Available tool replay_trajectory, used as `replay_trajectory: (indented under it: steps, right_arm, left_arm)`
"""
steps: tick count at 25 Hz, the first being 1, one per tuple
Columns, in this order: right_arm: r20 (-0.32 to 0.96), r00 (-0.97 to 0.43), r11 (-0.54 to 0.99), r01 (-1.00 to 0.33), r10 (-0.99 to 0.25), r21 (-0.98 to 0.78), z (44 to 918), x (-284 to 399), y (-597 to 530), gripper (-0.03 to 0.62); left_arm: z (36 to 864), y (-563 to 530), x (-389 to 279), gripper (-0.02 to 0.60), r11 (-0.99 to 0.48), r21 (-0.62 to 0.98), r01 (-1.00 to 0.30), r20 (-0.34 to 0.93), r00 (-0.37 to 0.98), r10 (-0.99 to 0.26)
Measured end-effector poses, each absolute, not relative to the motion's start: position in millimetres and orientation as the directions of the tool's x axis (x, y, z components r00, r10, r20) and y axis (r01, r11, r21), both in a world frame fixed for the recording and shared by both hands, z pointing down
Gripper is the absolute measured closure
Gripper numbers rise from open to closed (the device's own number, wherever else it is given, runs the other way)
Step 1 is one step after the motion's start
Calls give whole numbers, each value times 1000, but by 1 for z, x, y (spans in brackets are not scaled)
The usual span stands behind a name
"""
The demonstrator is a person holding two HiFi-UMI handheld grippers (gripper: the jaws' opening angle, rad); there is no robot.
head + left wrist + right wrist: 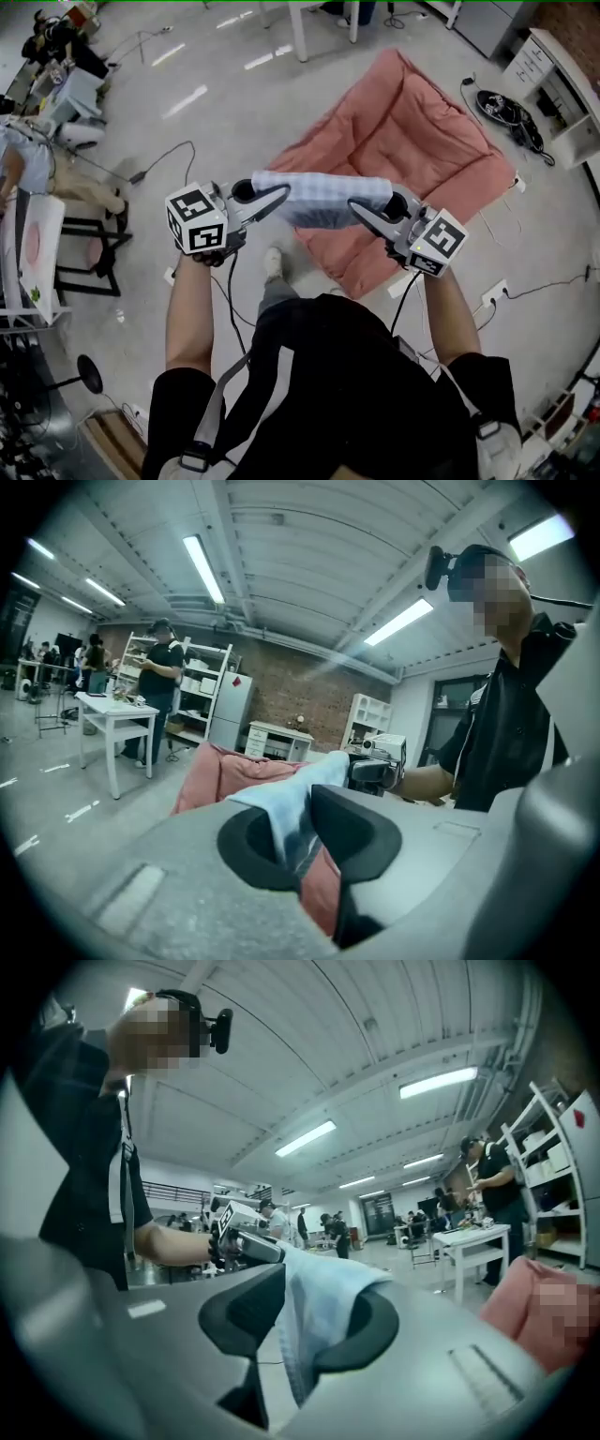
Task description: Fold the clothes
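Observation:
A light blue garment (pixel 319 197) hangs stretched level between my two grippers, above a salmon pink quilt (pixel 412 131) spread on the floor. My left gripper (pixel 272 199) grips its left end, and my right gripper (pixel 361 208) its right end. In the left gripper view the jaws (pixel 298 841) are shut on a bunched fold of the garment (pixel 286 803), with the quilt (pixel 220 775) behind. The right gripper view shows the cloth (pixel 319 1307) running down between the jaws of the right gripper (pixel 298 1335) and draped over one of them.
White table legs (pixel 300 28) stand beyond the quilt. Cables (pixel 506 108) and a white shelf unit (pixel 553 75) are at the right. A dark stool frame (pixel 89 248) stands at the left. My shoe (pixel 273 262) is by the quilt's near edge. Other people stand at tables.

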State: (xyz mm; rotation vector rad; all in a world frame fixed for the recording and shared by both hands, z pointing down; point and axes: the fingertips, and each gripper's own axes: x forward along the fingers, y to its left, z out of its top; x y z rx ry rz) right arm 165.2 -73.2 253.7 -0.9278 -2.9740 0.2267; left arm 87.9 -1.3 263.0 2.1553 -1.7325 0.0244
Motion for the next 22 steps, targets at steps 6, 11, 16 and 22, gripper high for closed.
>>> replay_trajectory:
  steps: [6, 11, 16, 22]
  right_arm:
    - [-2, -947, 946, 319, 320, -60, 265, 139, -97, 487]
    - [2, -1000, 999, 1, 1, -52, 284, 119, -96, 487]
    - [-19, -962, 960, -269, -271, -82, 290, 102, -63, 487]
    - [-1, -894, 890, -446, -448, -91, 294, 107, -2, 488]
  left_arm:
    - [283, -34, 56, 532, -389, 288, -875, 278, 465, -841]
    - [304, -49, 26, 532, -600, 258, -757, 343, 652, -676]
    - [300, -43, -5, 541, -729, 207, -652, 344, 746, -570]
    - [308, -3, -1, 543, -824, 213, -525, 337, 831, -443]
